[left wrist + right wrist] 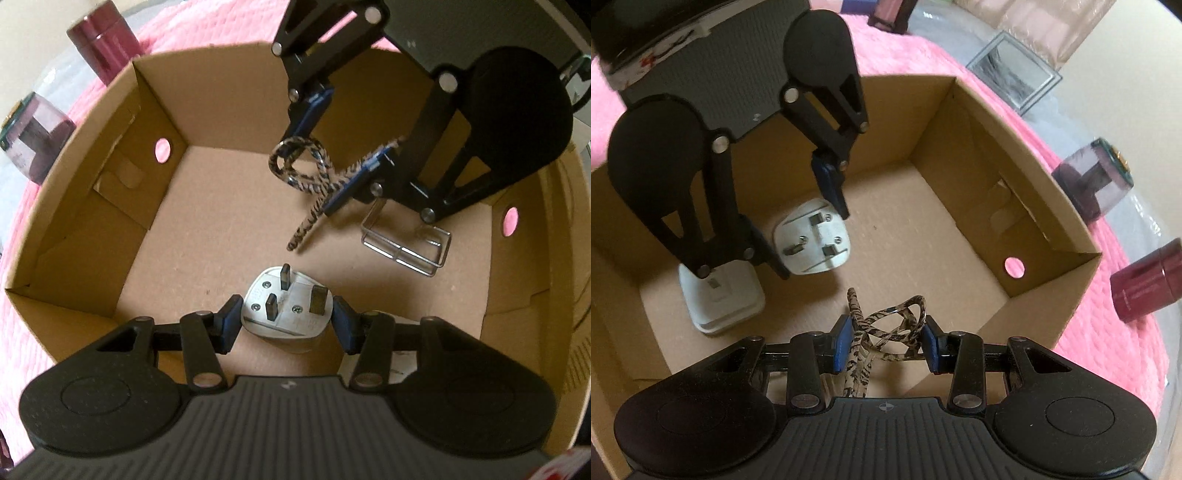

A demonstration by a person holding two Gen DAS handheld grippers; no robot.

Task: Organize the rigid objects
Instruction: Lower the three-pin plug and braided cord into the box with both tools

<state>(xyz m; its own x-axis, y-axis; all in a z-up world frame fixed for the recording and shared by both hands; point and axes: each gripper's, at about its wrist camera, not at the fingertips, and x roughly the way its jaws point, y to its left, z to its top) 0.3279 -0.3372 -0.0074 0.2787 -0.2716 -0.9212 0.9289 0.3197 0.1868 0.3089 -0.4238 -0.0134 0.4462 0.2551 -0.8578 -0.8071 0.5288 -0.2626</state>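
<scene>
A white three-pin plug is held inside a brown cardboard box, low over its floor, pins facing up. My left gripper is shut on it, a blue pad on each side; the right wrist view shows the same grip, with the left gripper around the plug. My right gripper is shut on a looped, tan-and-black patterned cord, which hangs over the box floor. In the left wrist view the right gripper reaches in from the top right with the cord.
A bent metal wire frame and a white square adapter lie on the box floor. Outside on the pink cloth are a maroon cylinder, a purple translucent jar and a framed picture.
</scene>
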